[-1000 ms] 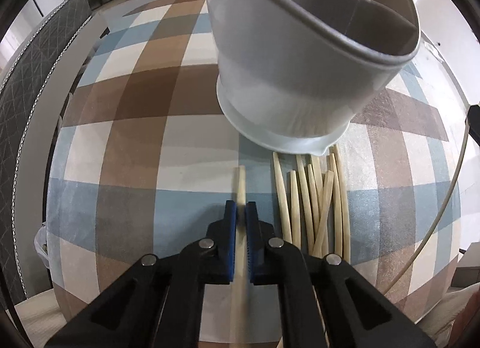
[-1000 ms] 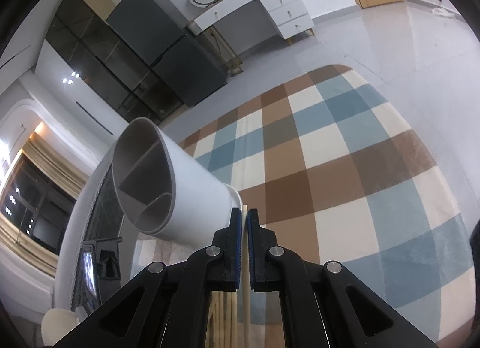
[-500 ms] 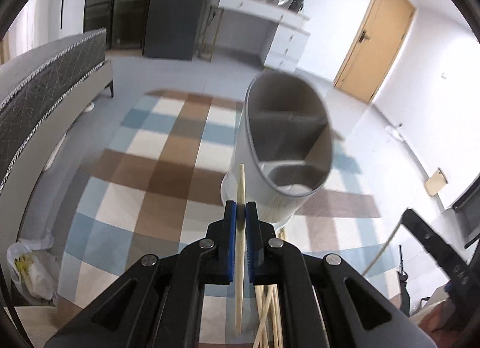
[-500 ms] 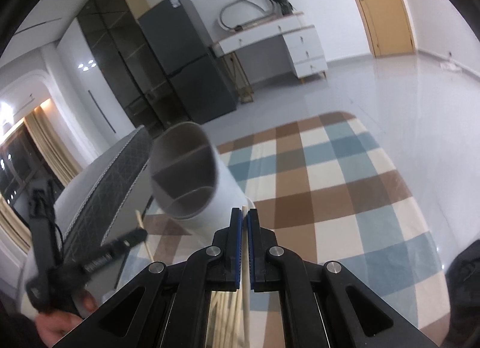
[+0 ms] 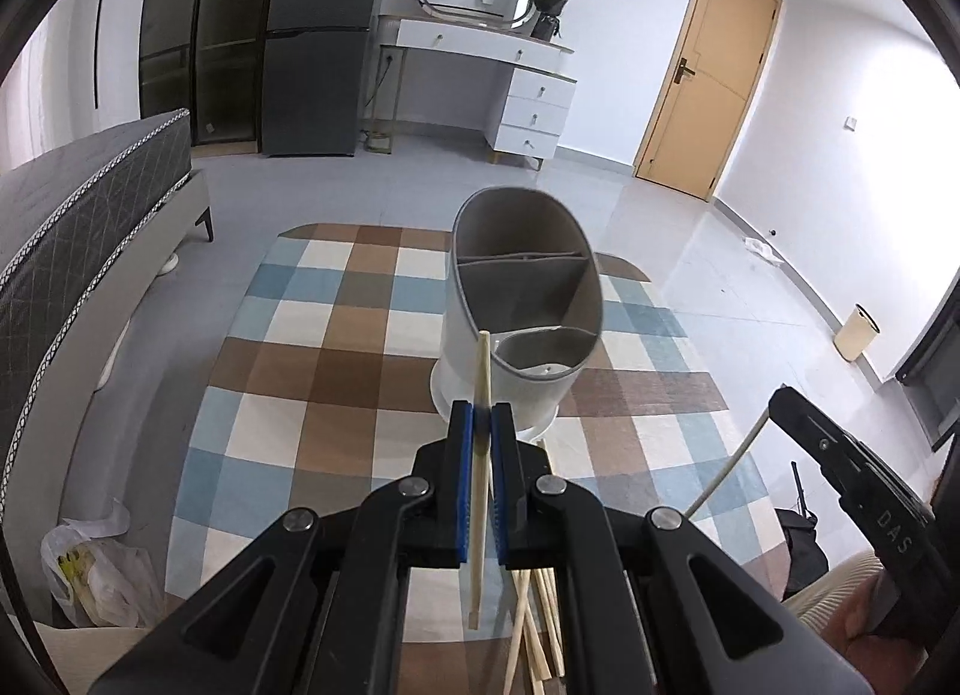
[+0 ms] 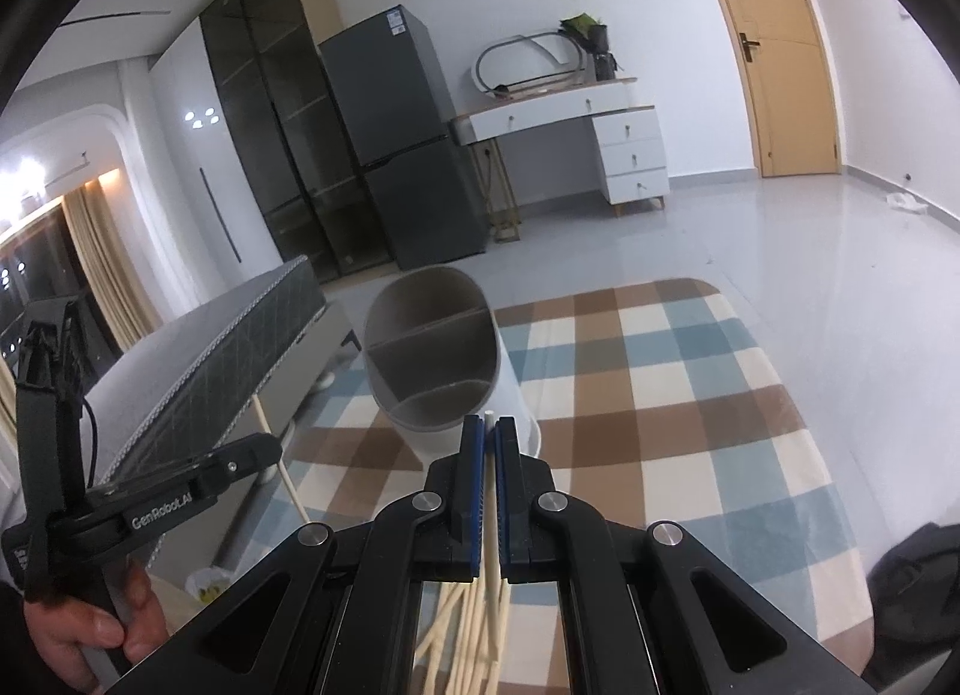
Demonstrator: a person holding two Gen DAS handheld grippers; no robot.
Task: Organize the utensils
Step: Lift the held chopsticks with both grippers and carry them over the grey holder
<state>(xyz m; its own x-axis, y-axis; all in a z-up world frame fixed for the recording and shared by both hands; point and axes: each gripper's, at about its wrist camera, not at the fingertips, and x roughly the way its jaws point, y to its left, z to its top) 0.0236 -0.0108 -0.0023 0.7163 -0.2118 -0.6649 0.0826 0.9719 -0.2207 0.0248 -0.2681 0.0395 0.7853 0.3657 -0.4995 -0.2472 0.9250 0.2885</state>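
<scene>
A white utensil holder [image 5: 519, 311] with grey divided compartments stands on the checked table cloth [image 5: 300, 395]; it also shows in the right wrist view [image 6: 441, 359]. My left gripper [image 5: 480, 413] is shut on a pale wooden chopstick [image 5: 480, 485], lifted above the table, its tip near the holder's front rim. My right gripper [image 6: 489, 425] is shut on another chopstick [image 6: 492, 563], also lifted, just before the holder. Several loose chopsticks [image 5: 537, 629] lie on the cloth below the grippers, also seen in the right wrist view [image 6: 456, 635].
A grey bed [image 5: 78, 215] runs along the left. A plastic bag [image 5: 90, 569] lies on the floor by the table's left edge. A dark fridge [image 5: 312, 35], a white desk [image 5: 480, 71] and a wooden door [image 5: 708, 77] stand far behind.
Both grippers have risen well above the table, each carrying its chopstick. The holder now looks smaller and farther below, and the room has come into view.
</scene>
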